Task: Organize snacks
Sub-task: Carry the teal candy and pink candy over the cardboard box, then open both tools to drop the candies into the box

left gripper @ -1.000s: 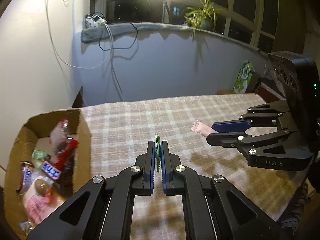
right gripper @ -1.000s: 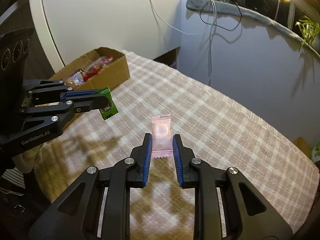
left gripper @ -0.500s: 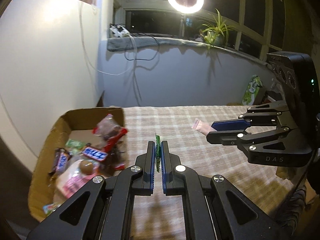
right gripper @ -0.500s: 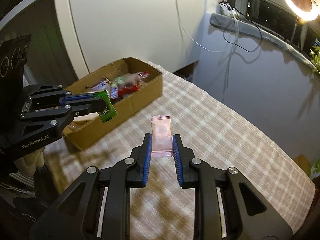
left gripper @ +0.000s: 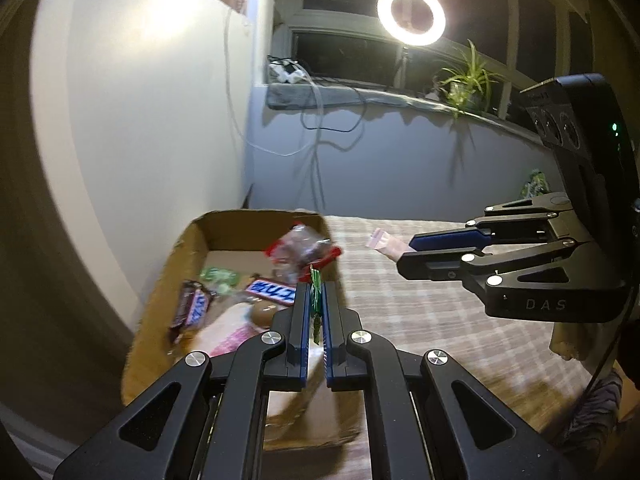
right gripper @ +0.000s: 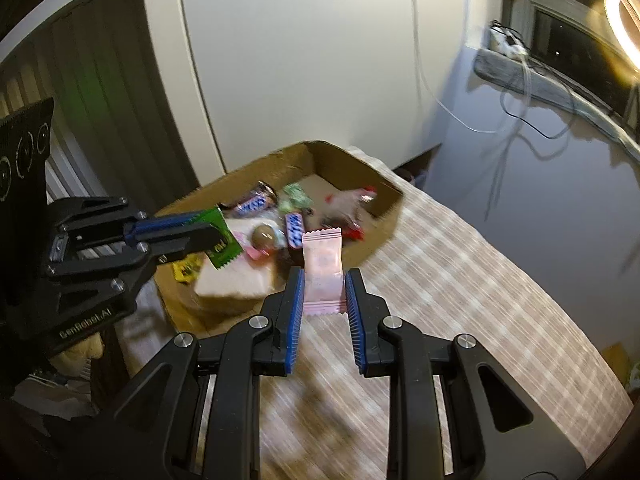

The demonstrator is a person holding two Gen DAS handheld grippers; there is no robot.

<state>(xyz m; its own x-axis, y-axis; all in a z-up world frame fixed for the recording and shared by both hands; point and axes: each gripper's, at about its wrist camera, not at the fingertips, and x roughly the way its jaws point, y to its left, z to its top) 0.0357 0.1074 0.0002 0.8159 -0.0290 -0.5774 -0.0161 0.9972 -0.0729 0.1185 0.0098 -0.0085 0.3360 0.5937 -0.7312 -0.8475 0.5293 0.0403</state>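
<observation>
My left gripper (left gripper: 316, 292) is shut on a thin green snack packet (left gripper: 315, 300), held edge-on over the near right wall of a cardboard box (left gripper: 192, 236). The right wrist view shows that green packet (right gripper: 222, 240) flat, hanging over the box's contents. My right gripper (right gripper: 323, 280) is shut on a pink candy wrapper (right gripper: 323, 266), held above the checked tablecloth (right gripper: 460, 280) just beside the cardboard box (right gripper: 356, 164). In the left wrist view the right gripper (left gripper: 404, 250) and its pink wrapper (left gripper: 384, 242) hang to the right of the box. The box holds several wrapped snacks.
The box sits at the table's left end, next to a white wall (left gripper: 140, 120). Cables (left gripper: 320, 132) hang from a windowsill with a potted plant (left gripper: 468, 80) and a ring light (left gripper: 411, 14). A dark gap lies beyond the table's left edge (right gripper: 80, 380).
Both grippers have carried their packets leftward toward the box. The box has grown larger and nearer in both views; the green packet now hangs over it.
</observation>
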